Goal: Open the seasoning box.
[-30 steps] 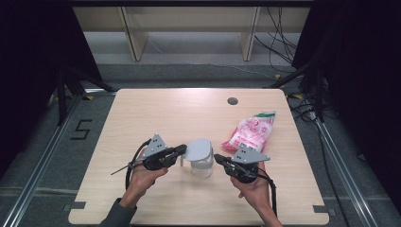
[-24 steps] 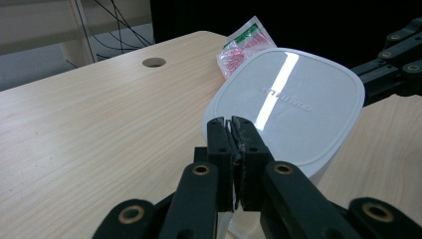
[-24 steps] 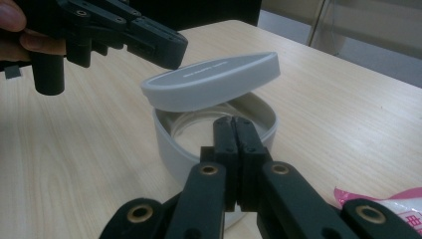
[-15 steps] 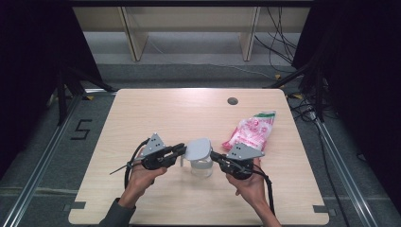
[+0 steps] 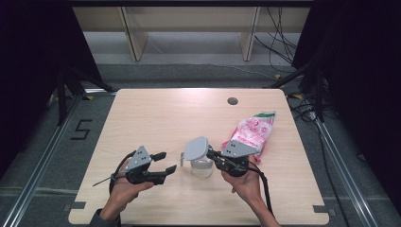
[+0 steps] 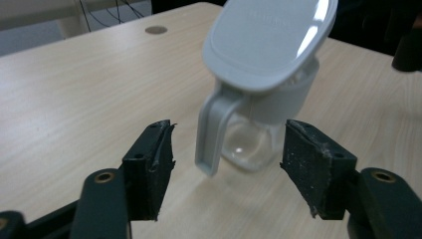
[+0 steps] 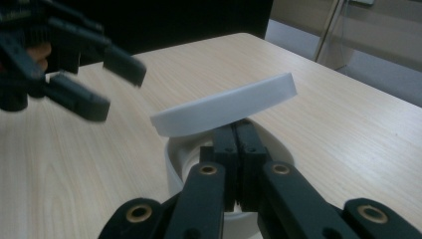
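The clear jug (image 5: pixel 202 164) stands upright, handle (image 6: pixel 211 132) toward the open left gripper (image 5: pixel 163 163); the closed right gripper (image 5: pixel 211 154) tilts its white lid (image 5: pixel 196 147) up.

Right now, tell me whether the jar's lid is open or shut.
Open. The white lid is tilted up off the jar's rim, and the right gripper, jaws closed together, props it from beneath.

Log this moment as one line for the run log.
left gripper: open, facing jug handle | right gripper: shut under tilted lid | pink bag: lying beside
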Demonstrator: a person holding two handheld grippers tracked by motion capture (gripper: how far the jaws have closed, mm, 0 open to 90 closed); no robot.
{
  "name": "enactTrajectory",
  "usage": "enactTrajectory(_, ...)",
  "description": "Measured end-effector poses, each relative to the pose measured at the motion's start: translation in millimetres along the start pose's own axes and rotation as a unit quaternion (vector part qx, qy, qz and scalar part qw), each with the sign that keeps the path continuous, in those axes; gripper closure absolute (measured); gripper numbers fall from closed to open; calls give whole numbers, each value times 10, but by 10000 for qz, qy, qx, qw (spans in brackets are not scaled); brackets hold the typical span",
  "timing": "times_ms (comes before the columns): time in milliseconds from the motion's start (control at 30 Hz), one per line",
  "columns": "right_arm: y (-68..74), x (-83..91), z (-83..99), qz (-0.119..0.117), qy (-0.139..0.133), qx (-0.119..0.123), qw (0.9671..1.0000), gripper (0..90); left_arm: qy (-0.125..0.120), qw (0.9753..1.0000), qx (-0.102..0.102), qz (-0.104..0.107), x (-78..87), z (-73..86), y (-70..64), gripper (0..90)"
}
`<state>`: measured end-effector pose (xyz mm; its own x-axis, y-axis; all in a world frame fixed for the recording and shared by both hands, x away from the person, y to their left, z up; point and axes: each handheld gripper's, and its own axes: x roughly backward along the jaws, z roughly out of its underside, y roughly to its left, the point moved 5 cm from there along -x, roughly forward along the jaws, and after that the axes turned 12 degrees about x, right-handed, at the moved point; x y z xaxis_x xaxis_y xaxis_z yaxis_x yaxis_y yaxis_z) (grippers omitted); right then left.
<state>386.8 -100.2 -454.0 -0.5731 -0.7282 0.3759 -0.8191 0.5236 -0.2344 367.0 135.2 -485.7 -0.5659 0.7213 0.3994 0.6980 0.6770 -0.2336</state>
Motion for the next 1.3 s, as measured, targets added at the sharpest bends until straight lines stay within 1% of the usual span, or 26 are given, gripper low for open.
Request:
enactTrajectory(33,11,-1,-2,-50,44,-65,10000,900,6,9998,183,-83,12,60,4,342)
enactTrajectory(67,0,-25,-13,-33,10,50,10000,900,-5,9996,239,-116,29,113,39,329)
enactTrajectory(200,7,-35,-47,-59,18,81,9999,896,-43,9993,312,-178,57,183,57,314)
enactTrajectory(267,16,-41,-57,-73,6,52,10000,895,-52,9993,302,-203,77,218,60,309)
enactTrajectory(300,16,-52,-75,-85,15,106,9999,892,-33,9992,294,-274,94,243,63,305)
enactTrajectory(333,16,-52,-75,-85,15,106,9999,892,-33,9992,294,-274,94,243,63,302)
enactTrajectory(367,21,-72,-95,-15,-21,106,9999,888,-181,9987,392,-278,73,262,45,300)
enactTrajectory(400,21,-72,-95,-15,-21,106,9999,888,-181,9987,392,-278,73,262,45,299)
enactTrajectory(467,56,-73,-113,-101,72,50,9999,884,-81,9990,297,-309,75,285,49,297)
enactTrajectory(500,60,-80,-127,-136,71,115,9998,884,-90,9988,394,-284,61,298,35,294)
enactTrajectory(533,42,-90,-144,-75,-15,249,9997,884,-96,9986,414,-324,56,305,22,292)
enactTrajectory(600,61,-100,-174,-43,-5,208,9998,884,-75,9987,373,-343,53,321,14,292)
enactTrajectory(667,65,-116,-186,-26,-61,244,9997,884,-75,9989,323,-346,49,336,4,306)
enactTrajectory(733,70,-122,-200,-57,-52,292,9995,884,-2,9988,202,-440,58,355,12,306)
enactTrajectory(800,80,-128,-216,-51,-64,249,9997,884,-31,9989,269,-389,47,369,5,299)
enactTrajectory(833,80,-132,-222,-84,-58,299,9995,884,-22,9989,256,-394,46,374,8,299)
enactTrajectory(867,88,-134,-227,-16,-58,215,9998,884,-22,9989,268,-388,42,377,4,298)
enactTrajectory(900,88,-134,-227,-16,-58,215,9998,884,-3,9988,266,-403,43,379,4,298)
enactTrajectory(933,84,-145,-241,-56,-81,306,9995,884,-14,9988,271,-409,50,371,-6,297)
enactTrajectory(967,84,-145,-241,-56,-81,306,9995,884,-14,9988,271,-409,50,371,-6,296)
enactTrajectory(1000,89,-153,-246,-30,-93,280,9996,884,-15,9990,196,-394,52,364,-5,296)
enactTrajectory(1033,96,-160,-251,-12,-96,268,9996,884,-54,9988,273,-391,46,366,-18,294)
enactTrajectory(1067,107,-163,-259,-84,-40,255,9996,884,-35,9989,259,-390,40,371,-12,288)
enactTrajectory(1100,107,-163,-259,-84,-40,255,9996,884,-35,9989,259,-390,40,371,-12,286)
enactTrajectory(1133,121,-194,-279,-79,-122,334,9993,884,-35,9989,271,-385,37,371,-11,284)
enactTrajectory(1300,161,-227,-295,-184,-57,391,9991,884,-6,9989,256,-390,60,355,-5,276)
